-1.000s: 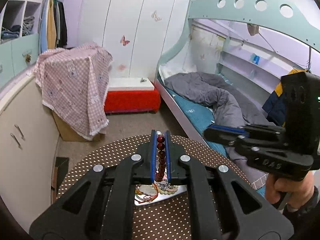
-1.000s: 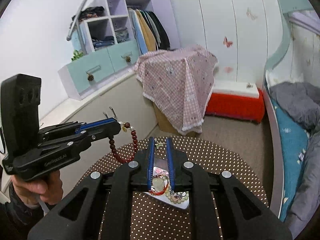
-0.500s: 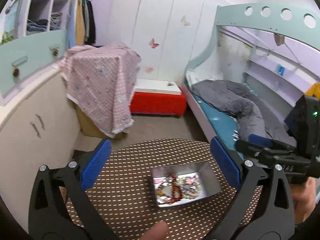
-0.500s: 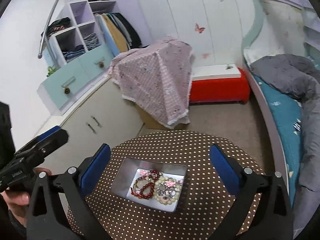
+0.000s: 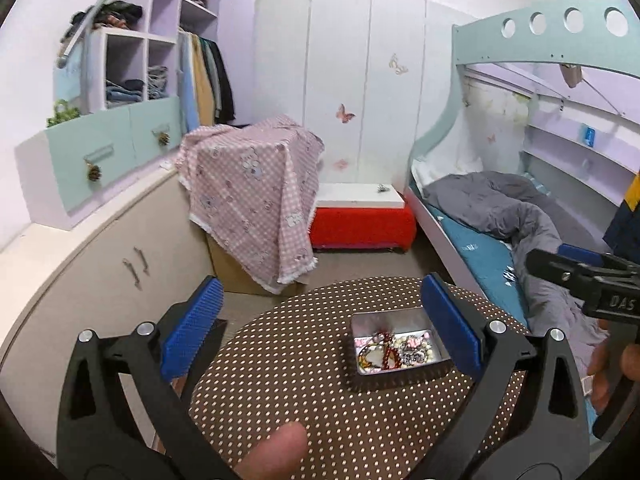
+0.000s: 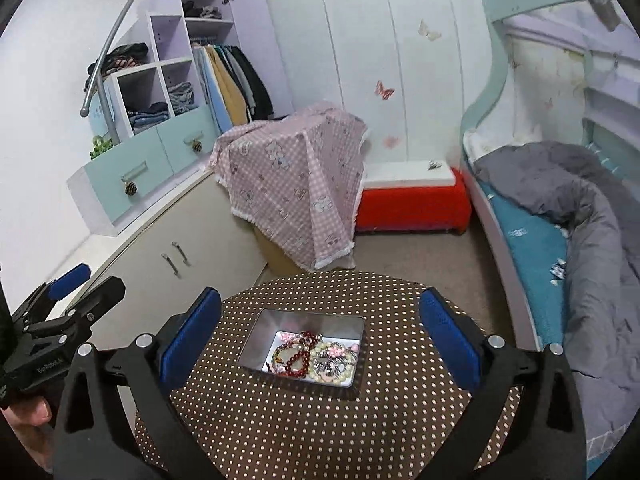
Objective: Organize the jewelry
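A round table [image 6: 320, 432] covered in brown cloth with pale dots occupied the foreground of both wrist views. A bunk bed [image 6: 560, 216] with a grey quilt stood to its right, and a box draped in pink checked fabric [image 6: 296, 188] stood behind it. The left gripper [image 5: 320, 320] was held above the table with its jaws spread wide and nothing between the blue pads. The right gripper [image 6: 320, 332] was likewise fully spread and empty. A rectangular metal tin [image 6: 260, 328] rested on the tabletop. Inside it lay the jewelry: a dark red bead bracelet [image 6: 298, 356] touching a pale bead bracelet [image 6: 332, 364].
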A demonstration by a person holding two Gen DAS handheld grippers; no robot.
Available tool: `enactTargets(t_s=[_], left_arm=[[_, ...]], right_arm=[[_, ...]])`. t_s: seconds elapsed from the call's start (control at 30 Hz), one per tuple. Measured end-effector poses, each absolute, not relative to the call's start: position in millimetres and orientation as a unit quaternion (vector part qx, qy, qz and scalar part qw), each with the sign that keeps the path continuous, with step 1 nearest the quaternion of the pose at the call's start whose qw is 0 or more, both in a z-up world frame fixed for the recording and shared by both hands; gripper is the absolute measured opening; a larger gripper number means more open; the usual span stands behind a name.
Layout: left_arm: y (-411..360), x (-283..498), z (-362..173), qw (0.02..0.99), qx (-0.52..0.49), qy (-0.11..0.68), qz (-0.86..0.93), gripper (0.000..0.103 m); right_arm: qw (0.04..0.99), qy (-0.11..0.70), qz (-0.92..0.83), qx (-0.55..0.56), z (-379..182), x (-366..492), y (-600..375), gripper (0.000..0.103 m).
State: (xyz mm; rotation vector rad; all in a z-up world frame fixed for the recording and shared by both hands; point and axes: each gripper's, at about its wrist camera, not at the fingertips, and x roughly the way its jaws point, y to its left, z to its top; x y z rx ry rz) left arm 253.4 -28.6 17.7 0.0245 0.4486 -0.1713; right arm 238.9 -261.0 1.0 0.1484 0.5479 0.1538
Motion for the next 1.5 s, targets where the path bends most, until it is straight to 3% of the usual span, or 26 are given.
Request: enactTargets(t_s=[0.7,1.5], left_arm=[[-26.4,86.7,48.0,0.993,0.037,0.103,-0.032,0.097],[-9.4,38.7,49.6,0.996,0.007,0.082,-0.017,0.097]], right_arm=[[0.984,0.174,-0.003,0.042,9.7,91.6,-243.9,0.095],[0.991,0.136,-0.005,0.019,8.7,37.1,-212.5,0.095]])
